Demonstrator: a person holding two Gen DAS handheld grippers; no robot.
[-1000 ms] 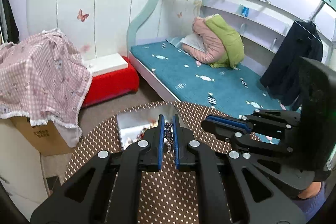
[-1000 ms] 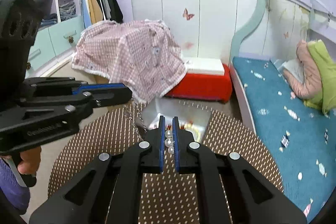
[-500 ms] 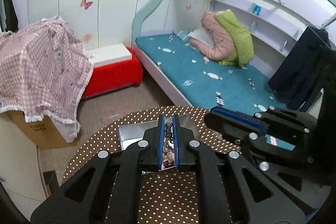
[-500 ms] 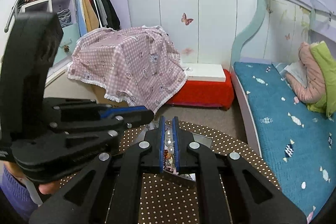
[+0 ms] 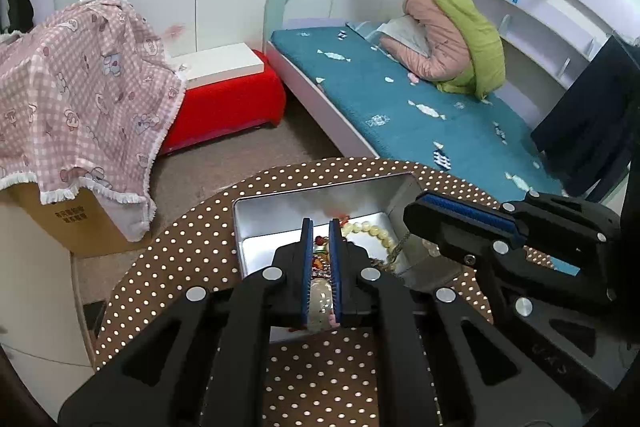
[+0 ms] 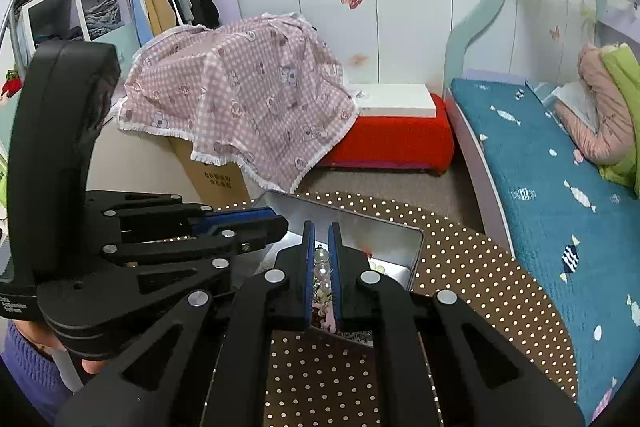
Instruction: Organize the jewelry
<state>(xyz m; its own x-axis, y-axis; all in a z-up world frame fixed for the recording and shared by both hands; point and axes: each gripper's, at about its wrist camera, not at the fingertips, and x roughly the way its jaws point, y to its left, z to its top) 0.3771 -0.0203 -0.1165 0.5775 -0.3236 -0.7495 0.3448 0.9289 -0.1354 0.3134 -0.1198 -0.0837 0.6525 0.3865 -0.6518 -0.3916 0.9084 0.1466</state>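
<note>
A silver tin sits on the round brown dotted table and holds a cream bead bracelet and other jewelry. My left gripper hangs just over the tin, shut on the chain end of a necklace. The right gripper comes in from the right, and a thin chain hangs from it into the tin. In the right wrist view the right gripper is shut on the necklace's pearls above the tin. The left gripper sits close on its left.
Beyond the table are a red stool with a white box on it, a pink checked cloth over a cardboard box, and a teal bed. A hand in a purple sleeve holds the left gripper.
Both grippers have come down and forward, from above the table to right over the tin. The necklace they carry now hangs into the tin. Both stay shut.
</note>
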